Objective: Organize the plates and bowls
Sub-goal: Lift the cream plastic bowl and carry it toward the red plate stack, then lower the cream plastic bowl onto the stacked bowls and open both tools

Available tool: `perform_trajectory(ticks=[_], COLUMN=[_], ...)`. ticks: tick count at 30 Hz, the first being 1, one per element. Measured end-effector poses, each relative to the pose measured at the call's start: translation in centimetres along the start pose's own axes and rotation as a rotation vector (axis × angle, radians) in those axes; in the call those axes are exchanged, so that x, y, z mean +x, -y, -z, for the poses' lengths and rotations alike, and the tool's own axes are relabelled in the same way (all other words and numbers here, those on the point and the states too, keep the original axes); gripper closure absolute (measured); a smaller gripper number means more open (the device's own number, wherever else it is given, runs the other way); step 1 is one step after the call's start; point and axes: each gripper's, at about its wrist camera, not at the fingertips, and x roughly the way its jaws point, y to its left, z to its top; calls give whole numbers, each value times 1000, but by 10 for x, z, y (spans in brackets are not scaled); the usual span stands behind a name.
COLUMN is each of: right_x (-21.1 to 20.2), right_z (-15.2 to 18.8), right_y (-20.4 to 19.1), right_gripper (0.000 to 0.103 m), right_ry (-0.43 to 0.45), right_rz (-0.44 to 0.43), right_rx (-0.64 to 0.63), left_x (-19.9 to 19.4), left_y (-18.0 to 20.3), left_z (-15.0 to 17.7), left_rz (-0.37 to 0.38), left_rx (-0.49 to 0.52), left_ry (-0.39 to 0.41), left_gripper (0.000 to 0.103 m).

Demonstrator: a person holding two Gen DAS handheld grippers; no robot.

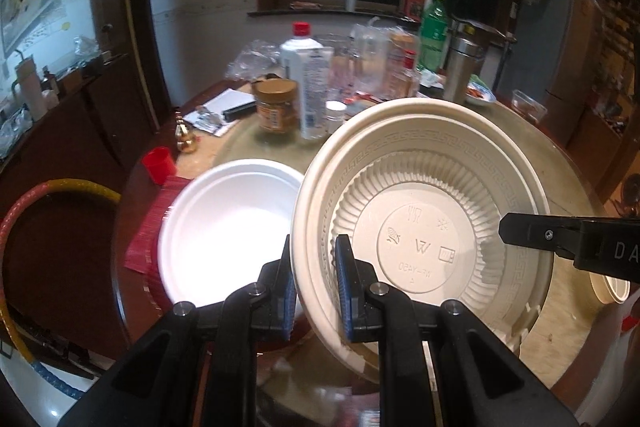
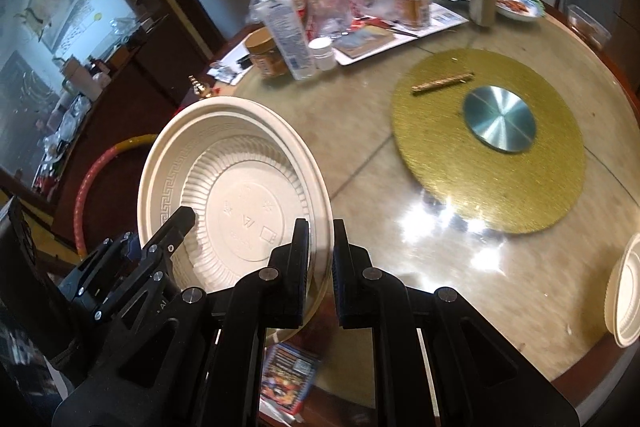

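1. nearest the camera, the left gripper (image 1: 316,279) is clamped on the left rim of a cream plastic bowl (image 1: 424,211), one finger inside the rim and one outside.
2. the right gripper (image 2: 320,267) pinches the opposite rim of the same cream bowl (image 2: 236,195); its fingers sit close on either side of the edge and appear to be gripping it.
3. the bowl is held tilted, its ribbed inside and embossed base facing the cameras, lifted over the near left edge of a round marble-look table (image 2: 372,163).
4. just left of it, in the left wrist view, a white bowl (image 1: 228,227) sits upright on a red mat (image 1: 150,227), close beside the held bowl.
5. at the right table edge another cream bowl or small stack (image 2: 624,299) waits, well apart from the others.
6. farther out lie a gold turntable mat (image 2: 488,143) with a metal disc at its centre, and a cluster of bottles and jars at the far side.
7. judged progress: organizing looks partly done. one bowl is in hand and probably headed for the white bowl; the cream one at the right edge is not yet gathered.
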Motion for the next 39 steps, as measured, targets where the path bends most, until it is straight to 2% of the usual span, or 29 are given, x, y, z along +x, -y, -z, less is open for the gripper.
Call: perform_trajectory(ticks=[10, 19, 31, 39], right_x=[29, 66, 102, 107], right_z=[-16, -28, -33, -36], right_y=[-54, -86, -94, -98], right_gripper=[93, 93, 93, 92], right_ry=[-31, -79, -123, -115], right_rz=[-60, -79, -36, 4], right_rx=[-60, -81, -94, -120], left_x=[-4, 13, 39, 44], left_y=[-54, -90, -106, -105], left_z=[-5, -6, 0, 1], left_rz=[-77, -137, -167, -182], left_rx=[-60, -105, -116, -111], left_ry=[10, -23, -83, -82], left_gripper=[87, 87, 87, 84])
